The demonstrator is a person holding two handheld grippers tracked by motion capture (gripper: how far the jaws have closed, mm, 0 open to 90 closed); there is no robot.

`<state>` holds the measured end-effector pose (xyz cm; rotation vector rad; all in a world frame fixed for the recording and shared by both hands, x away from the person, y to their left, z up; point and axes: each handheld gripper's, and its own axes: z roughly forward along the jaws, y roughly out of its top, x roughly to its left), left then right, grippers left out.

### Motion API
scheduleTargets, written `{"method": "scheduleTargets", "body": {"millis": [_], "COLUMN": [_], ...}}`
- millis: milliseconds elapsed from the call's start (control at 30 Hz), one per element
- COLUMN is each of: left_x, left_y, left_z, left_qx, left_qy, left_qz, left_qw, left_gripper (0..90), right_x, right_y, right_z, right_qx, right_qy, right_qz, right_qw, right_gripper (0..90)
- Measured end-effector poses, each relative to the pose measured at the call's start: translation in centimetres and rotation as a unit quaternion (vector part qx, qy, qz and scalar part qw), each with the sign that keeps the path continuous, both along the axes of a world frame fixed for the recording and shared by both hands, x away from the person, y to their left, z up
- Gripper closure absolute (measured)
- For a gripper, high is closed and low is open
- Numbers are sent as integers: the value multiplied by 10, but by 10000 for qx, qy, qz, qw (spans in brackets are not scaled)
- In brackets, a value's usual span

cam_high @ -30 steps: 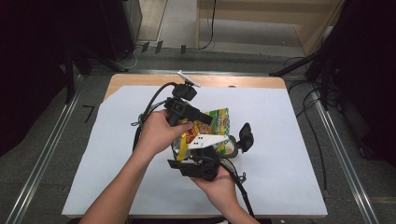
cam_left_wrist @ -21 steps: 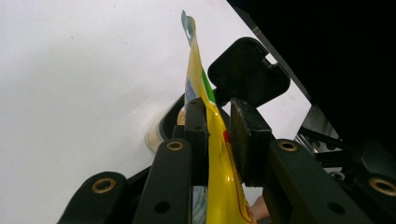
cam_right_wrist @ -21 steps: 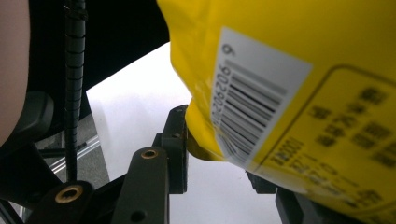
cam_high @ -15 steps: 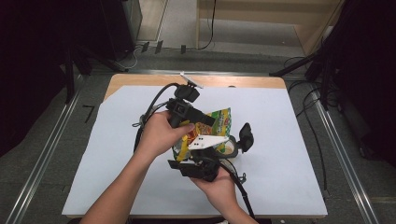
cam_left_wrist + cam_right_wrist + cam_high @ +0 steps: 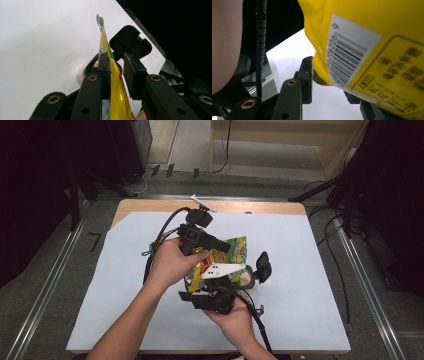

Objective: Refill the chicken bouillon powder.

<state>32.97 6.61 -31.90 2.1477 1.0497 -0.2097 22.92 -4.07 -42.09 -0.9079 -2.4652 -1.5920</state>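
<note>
A yellow and green snack bag hangs above the table between both grippers. My left gripper reaches in from the left and is shut on the bag's upper part. In the left gripper view the bag stands edge-on between the jaws of my left gripper. My right gripper comes up from below. Its jaws have just been opening slightly, with the bag's barcoded lower corner between them. One pad of my right gripper touches the bag, and the other is hidden behind it.
A pale round container sits on the white sheet under the bag, also seen past my left jaws as the container. The sheet covers a wooden table. Black cables trail off both grippers. Dark equipment and floor rails surround the table.
</note>
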Motion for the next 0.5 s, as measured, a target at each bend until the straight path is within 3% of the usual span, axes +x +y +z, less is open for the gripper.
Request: {"method": "scheduleTargets", "body": {"millis": [233, 500], "left_x": [-4, -10], "left_y": [-5, -1], "left_z": [-1, -3], "left_qx": [95, 66], "left_qy": [-37, 12], "left_qz": [-85, -146], "left_qw": [9999, 9999], "left_gripper": [787, 788], "right_x": [-3, -10], "right_y": [3, 6], "right_z": [-6, -12], "right_qx": [-44, -116], "right_qy": [-23, -318], "right_qz": [-53, -130], "right_qw": [10000, 9993], "right_gripper": [643, 635]}}
